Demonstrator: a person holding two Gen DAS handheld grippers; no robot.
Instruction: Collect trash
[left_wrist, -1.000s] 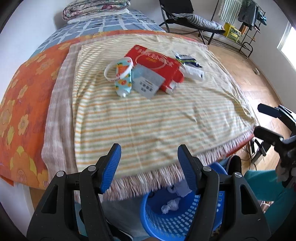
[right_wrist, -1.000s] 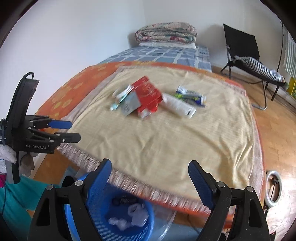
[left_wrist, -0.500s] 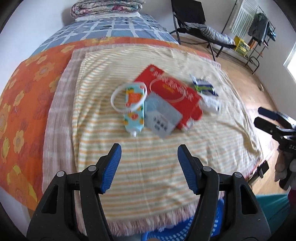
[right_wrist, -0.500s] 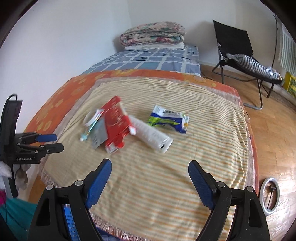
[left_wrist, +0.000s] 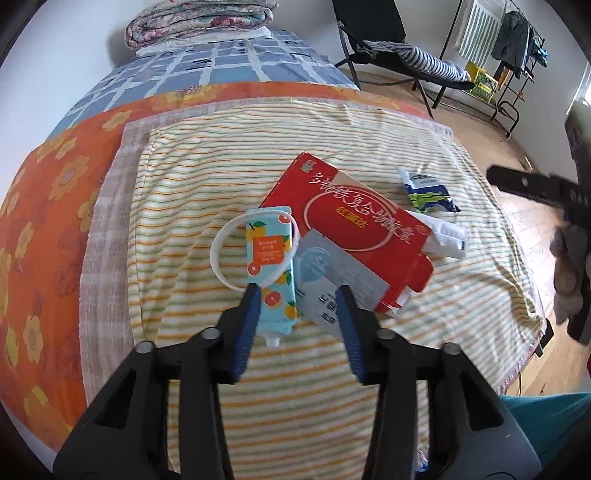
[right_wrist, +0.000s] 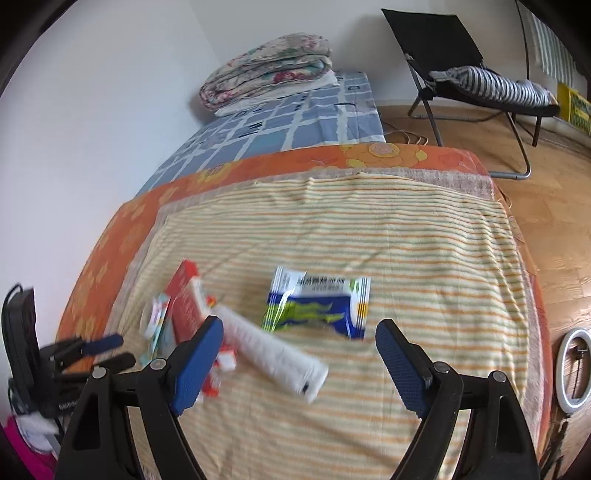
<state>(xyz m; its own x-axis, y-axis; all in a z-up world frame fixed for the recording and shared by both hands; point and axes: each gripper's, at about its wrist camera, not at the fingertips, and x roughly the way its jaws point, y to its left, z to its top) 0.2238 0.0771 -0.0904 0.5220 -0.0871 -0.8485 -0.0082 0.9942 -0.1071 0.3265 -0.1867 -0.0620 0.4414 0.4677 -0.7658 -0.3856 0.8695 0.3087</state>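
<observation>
On the bed's striped blanket (left_wrist: 221, 177) lie five pieces of trash: one fruit-print pouch (left_wrist: 271, 266), red box (left_wrist: 354, 229), grey card (left_wrist: 332, 280), white tube (right_wrist: 273, 350), blue-green wrapper (right_wrist: 317, 306). Left tongs (left_wrist: 297, 302), closing, straddle pouch and card, risking a double pickup. Right tongs (right_wrist: 299, 363) gape wide, empty.

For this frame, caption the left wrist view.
Left gripper, jaws closing, nears fruit pouch and red box on striped blanket.

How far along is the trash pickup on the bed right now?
Nothing collected shows. The left gripper is closing over the orange-print pouch, not gripping yet. The right gripper hangs open. Red box, white tube and blue wrapper remain.
</observation>
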